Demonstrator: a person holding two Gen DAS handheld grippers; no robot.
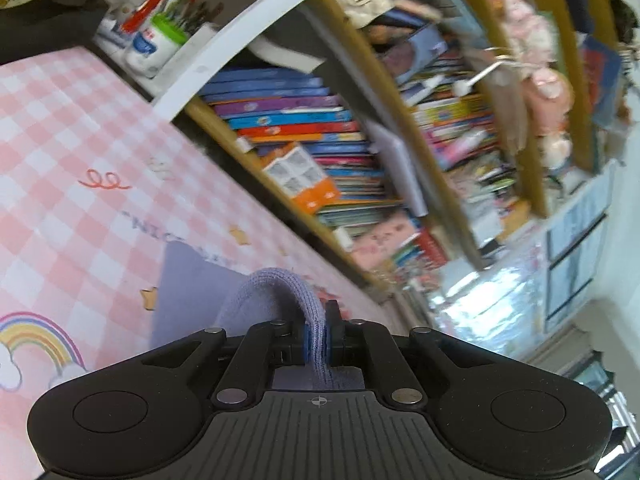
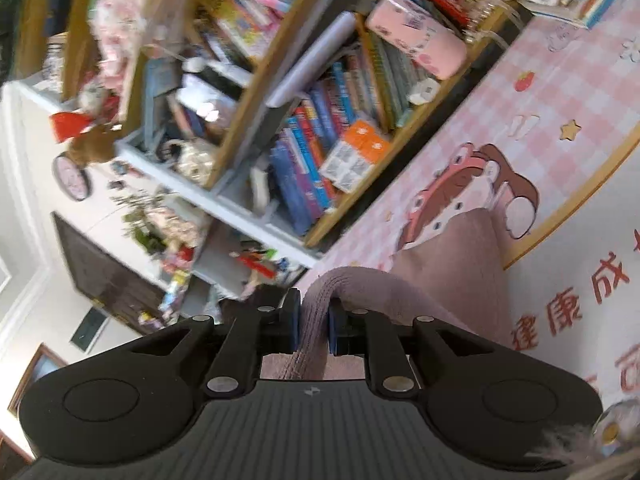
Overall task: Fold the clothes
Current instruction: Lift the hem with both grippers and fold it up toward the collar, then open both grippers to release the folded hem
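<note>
Both claws are pinching the garment [image 1: 276,292]: left claw [image 1: 317,342] and right claw [image 2: 314,330] are lifting its ribbed edge above the table [image 1: 60,140], mid-fold. Next: carrying both corners across evenly.

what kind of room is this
Probably a child's room or study corner: a bookshelf packed with colourful children's books, and a pink checked cartoon table cover under the knit garment.

We face a wooden bookshelf [image 1: 360,152] crammed with colourful books [image 2: 320,148] — pink plush toys [image 1: 548,92] on its upper shelves. Below lies the pink checked worktop [image 1: 80,128]; white walls [image 2: 24,208] frame a dark cabinet [image 2: 108,280].
</note>
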